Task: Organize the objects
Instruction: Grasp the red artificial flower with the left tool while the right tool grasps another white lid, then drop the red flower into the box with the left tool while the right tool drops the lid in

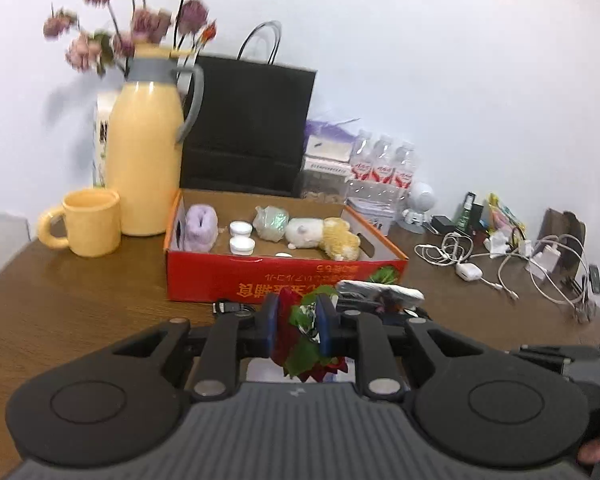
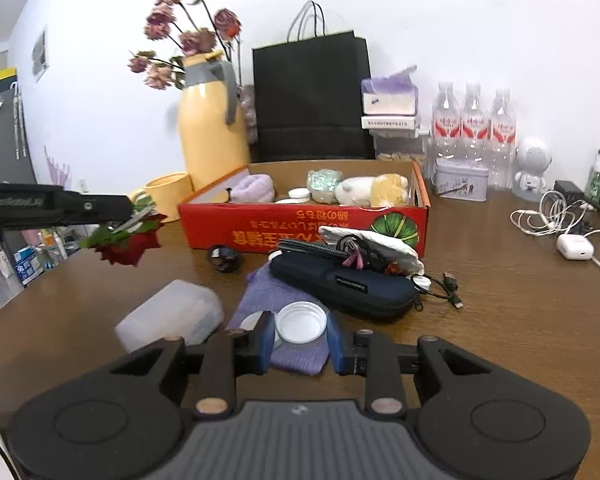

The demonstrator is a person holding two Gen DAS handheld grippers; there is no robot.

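Ahead of my fingers the red box [image 2: 260, 232] has yellow print on its near side, upside down, approx. East Asian characters; can't read them. Bottles [image 2: 474, 128] beyond it, right: red labels w/ print too small to read. The left tool's arm has pale lettering, blurred. Nothing else legible.

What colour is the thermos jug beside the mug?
The thermos jug is pale yellow with a grey collar and handle; the left wrist view shows it best.

Both wrist views low, facing shared red box [image 1: 284, 276].
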